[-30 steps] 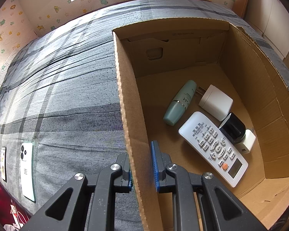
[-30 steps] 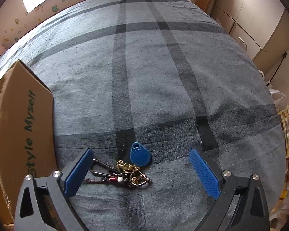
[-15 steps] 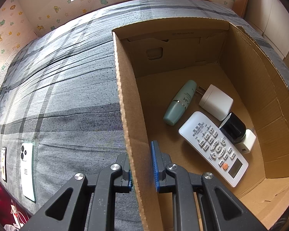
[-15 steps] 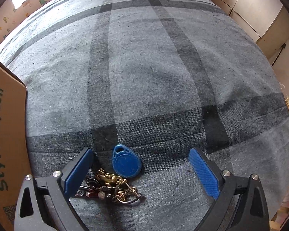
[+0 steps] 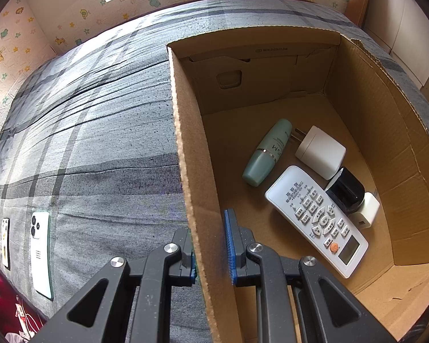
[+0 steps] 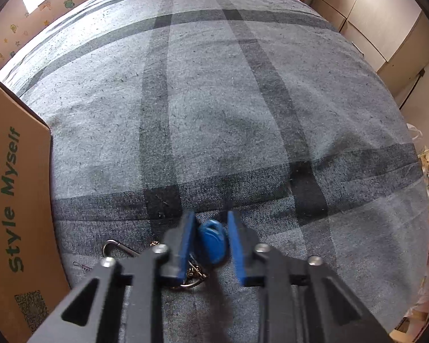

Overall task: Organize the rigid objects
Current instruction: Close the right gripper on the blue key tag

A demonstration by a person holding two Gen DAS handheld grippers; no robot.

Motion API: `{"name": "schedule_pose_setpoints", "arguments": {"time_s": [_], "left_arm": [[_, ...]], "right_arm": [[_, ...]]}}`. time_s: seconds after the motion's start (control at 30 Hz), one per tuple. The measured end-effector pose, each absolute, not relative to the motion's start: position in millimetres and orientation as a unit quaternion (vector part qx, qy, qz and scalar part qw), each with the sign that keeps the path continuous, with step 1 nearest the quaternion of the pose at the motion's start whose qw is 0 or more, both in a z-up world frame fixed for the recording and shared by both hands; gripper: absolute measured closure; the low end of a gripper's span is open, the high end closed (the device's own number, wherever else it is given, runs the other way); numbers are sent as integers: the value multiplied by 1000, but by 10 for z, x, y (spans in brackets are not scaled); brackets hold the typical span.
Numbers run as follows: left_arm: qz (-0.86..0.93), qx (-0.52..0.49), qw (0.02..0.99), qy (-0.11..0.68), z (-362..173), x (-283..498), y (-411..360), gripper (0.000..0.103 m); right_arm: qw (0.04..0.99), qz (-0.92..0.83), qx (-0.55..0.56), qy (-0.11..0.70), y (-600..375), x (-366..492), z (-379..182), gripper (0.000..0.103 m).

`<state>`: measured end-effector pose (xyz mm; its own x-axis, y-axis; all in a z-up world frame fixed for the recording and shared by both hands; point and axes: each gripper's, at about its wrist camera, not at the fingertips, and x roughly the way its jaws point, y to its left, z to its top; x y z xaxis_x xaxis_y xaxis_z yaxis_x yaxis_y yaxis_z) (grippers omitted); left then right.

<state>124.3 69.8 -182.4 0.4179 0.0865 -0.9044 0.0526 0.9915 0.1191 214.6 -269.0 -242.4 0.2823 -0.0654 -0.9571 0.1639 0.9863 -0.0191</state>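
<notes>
Grey checked bedcover (image 6: 243, 100) fills the view, with a cardboard box (image 5: 191, 171) standing on it. On its near wall the left gripper (image 5: 211, 254) is clamped. The right gripper (image 6: 210, 245) is closing around the blue key fob (image 6: 213, 240), not clearly pinching yet. Better to squeeze centrally, so the key ring comes too. Its long axis points away, loop end far.

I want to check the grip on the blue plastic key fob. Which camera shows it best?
The right wrist view: the blue plastic key fob sits between the closing right tongs. The left wrist view shows none of it.
</notes>
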Motion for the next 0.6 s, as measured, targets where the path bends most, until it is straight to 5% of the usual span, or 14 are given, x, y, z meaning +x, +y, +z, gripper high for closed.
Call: {"name": "schedule_pose_setpoints", "arguments": {"time_s": [0.13, 0.6], "left_arm": [[10, 64, 840, 539, -1820, 1235, 693, 86], [10, 64, 840, 539, -1817, 1234, 697, 86]], "right_arm": [[801, -70, 42, 593, -2679, 2145, -2403, 95], [810, -53, 43, 582, -2717, 1958, -2158, 101]]}}
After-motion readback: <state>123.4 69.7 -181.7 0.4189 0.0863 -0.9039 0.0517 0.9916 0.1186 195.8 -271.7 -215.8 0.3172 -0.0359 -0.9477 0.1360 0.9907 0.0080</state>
